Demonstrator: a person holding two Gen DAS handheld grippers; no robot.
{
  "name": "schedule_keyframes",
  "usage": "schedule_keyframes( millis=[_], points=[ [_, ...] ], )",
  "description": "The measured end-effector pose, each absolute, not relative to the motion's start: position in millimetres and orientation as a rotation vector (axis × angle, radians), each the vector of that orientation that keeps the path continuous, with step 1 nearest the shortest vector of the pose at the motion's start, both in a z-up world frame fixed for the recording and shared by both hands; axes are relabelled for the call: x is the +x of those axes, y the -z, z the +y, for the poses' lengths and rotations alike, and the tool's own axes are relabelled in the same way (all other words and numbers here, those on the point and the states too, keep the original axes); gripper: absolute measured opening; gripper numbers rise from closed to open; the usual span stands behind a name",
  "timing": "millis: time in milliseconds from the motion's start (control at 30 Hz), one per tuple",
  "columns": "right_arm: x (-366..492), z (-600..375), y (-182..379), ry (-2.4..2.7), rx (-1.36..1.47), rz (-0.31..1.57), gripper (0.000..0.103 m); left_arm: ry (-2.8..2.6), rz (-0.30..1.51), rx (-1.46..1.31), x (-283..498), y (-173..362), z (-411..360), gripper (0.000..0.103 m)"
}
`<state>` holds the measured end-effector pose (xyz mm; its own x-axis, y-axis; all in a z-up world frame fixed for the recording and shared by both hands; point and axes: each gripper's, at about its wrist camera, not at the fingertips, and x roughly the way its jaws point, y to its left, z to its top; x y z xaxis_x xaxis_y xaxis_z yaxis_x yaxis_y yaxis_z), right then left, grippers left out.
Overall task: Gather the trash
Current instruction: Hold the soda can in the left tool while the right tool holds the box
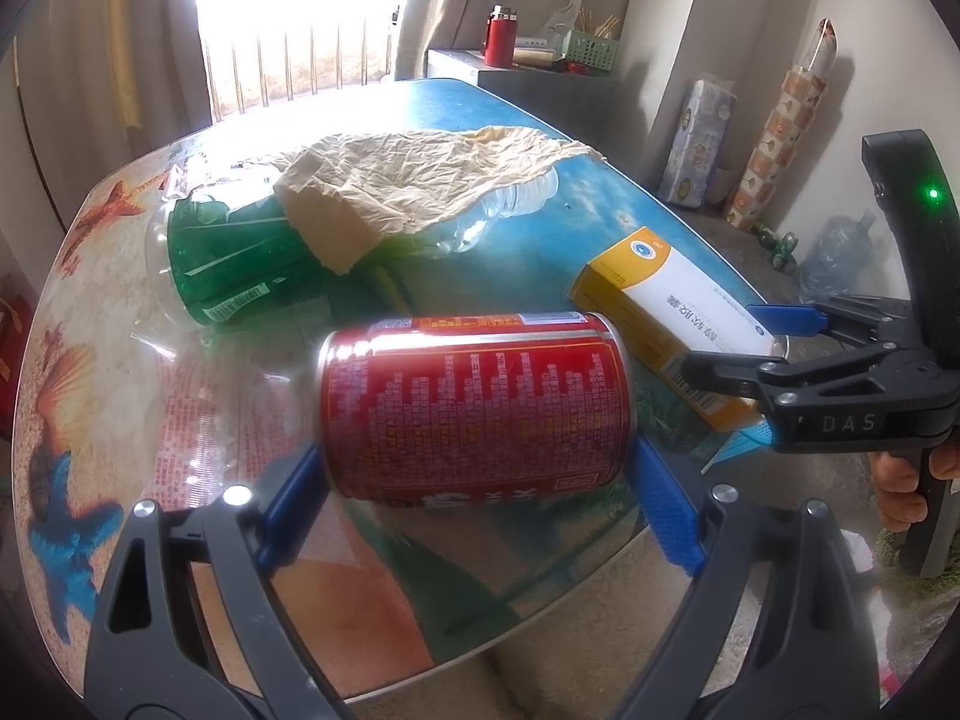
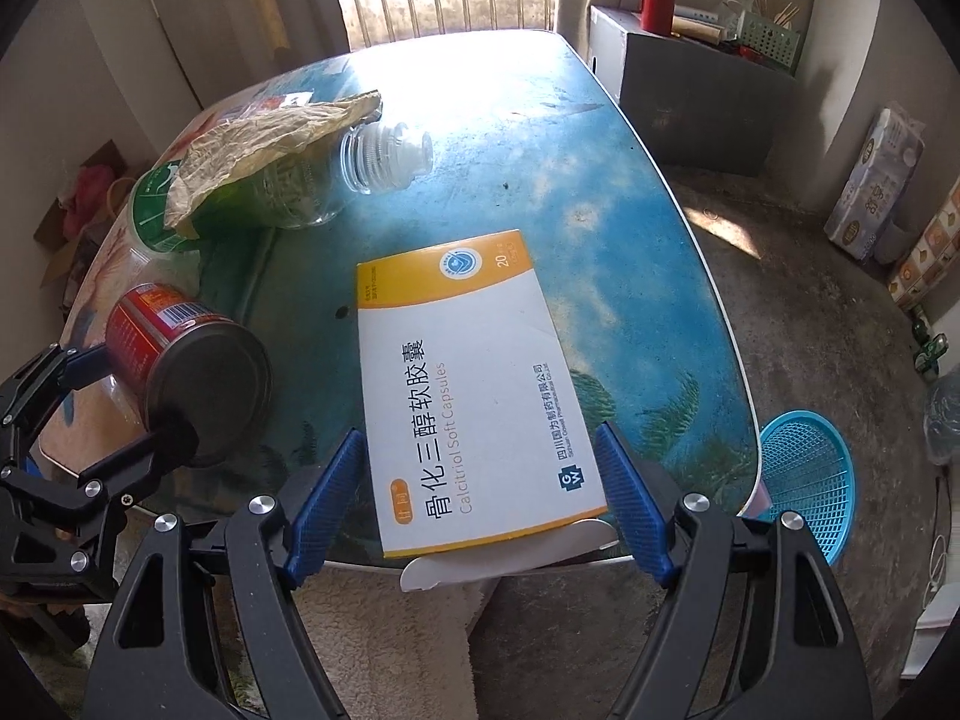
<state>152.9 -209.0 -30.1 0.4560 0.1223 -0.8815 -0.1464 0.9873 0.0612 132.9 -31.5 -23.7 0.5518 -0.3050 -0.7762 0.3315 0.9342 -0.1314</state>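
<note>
Left hand-held gripper [image 1: 477, 480] is clamped on the red can [image 1: 474, 405] lying sideways. Right hand-held gripper [image 2: 480, 498] sits released around the capsule box [image 2: 474, 396], flap hanging open, contents hidden.

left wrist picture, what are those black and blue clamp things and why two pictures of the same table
No robot here: a person holds a hand gripper in each hand, each with a camera looking along its jaws. The left gripper view shows its jaws closed on a red can. The right gripper view shows its jaws either side of a medicine box; whether they press it is unclear. On the table also lie a green-labelled bottle and crumpled paper.
</note>
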Motion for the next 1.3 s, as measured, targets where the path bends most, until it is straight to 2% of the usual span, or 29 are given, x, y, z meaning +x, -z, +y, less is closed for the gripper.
schedule_keyframes(
  millis=[33,133,1300],
  points=[
    [154,-207,31,-0.165,-0.025,1.082,0.073,0.377,0.912,0.033,133,24,-31,0.087],
    [151,-210,32,-0.148,-0.009,1.077,0.073,0.38,0.913,0.033,134,24,-33,0.087],
    [129,-240,39,-0.063,0.124,1.072,0.072,0.379,0.912,0.04,133,23,-40,0.087]
  ],
)
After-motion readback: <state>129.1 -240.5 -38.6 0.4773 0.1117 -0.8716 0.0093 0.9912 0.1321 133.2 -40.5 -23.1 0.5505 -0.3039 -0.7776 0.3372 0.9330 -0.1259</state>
